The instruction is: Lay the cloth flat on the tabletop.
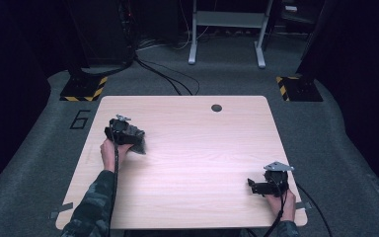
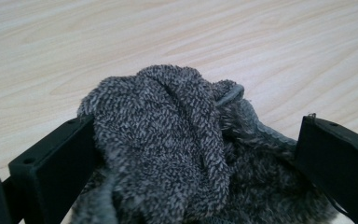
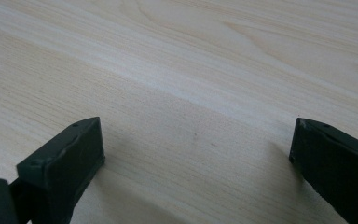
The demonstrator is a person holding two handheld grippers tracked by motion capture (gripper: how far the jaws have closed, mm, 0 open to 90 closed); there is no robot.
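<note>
Left gripper view has the grey fuzzy cloth (image 2: 177, 154) bunched between the left gripper (image 2: 193, 154)'s spread jaws, its pile pressing the left jaw and reaching the right one; the jaws are wide, not clamped. High view places it on the table (image 1: 192, 148)'s left side. Right gripper (image 3: 198, 154) gapes empty over bare wood, well apart.
</note>
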